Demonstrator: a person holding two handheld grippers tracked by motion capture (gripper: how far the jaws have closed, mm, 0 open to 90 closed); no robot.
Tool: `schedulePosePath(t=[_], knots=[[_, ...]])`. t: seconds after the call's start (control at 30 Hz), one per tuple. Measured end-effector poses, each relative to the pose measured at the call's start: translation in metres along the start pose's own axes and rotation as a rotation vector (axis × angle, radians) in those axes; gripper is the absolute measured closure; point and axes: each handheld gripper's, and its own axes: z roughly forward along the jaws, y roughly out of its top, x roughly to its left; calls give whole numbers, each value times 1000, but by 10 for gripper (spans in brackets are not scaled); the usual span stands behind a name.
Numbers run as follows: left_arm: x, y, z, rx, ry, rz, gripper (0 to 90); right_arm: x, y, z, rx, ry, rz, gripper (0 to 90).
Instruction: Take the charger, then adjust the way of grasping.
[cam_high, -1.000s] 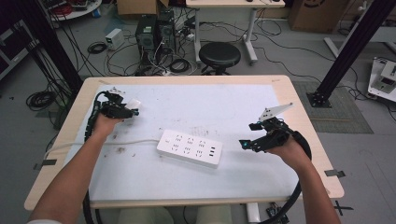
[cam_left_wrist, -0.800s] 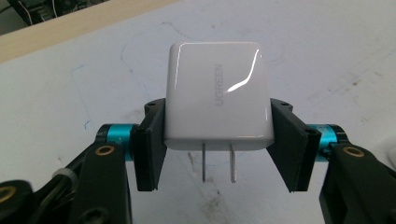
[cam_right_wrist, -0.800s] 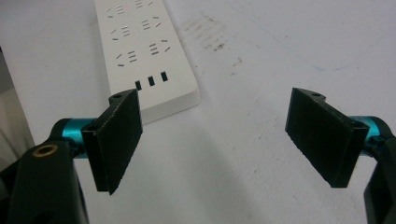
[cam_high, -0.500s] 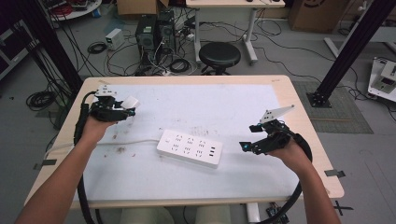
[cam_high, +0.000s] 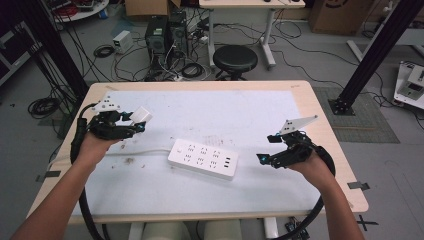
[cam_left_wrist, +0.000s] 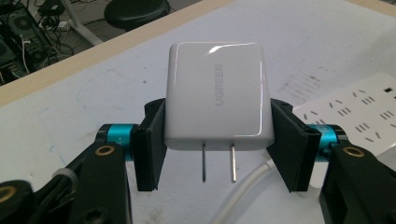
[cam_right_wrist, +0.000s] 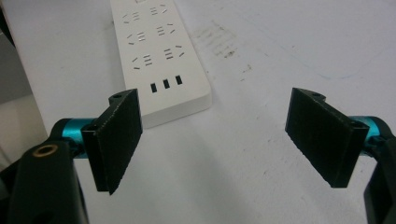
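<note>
High view: the left hand-held gripper (cam_high: 134, 121) was clamped on a white UGREEN charger (cam_high: 141, 116), held above the far left of the tabletop (cam_high: 300, 100), prongs toward the person. The white power strip (cam_high: 202, 159) lay mid-table, its cable (cam_high: 135, 150) running left. The right hand-held gripper (cam_high: 266, 150) hovered right of it, jaws wide apart and holding nothing.

The high view looks forward and down from above the person's side, taking in the whole tabletop (cam_high: 260, 100) from afar. Each gripper view sits close behind its own hand-held gripper, looking along the jaws at the surface just ahead. All three share the white power strip (cam_high: 202, 158) (cam_left_wrist: 359, 107) (cam_right_wrist: 156, 51) between the grippers.
</note>
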Motion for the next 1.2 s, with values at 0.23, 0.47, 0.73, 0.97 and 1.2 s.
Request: schedulePosePath(t=[0.23,0.47,0.73,0.97,1.2], knots=[[-16,2,-11,-25,-29,29,426,6,1,1,2,7,-21,192],[-28,4,-17,-31,-48,60,426,6,2,-2,-13,4,-29,192],[-39,4,-25,-54,-80,90,426,9,3,0,-8,8,-26,192],[-45,3,-26,-60,-112,123,425,11,7,4,-2,16,-33,192],[-54,3,-26,-67,-150,169,425,13,10,9,7,31,-31,192]])
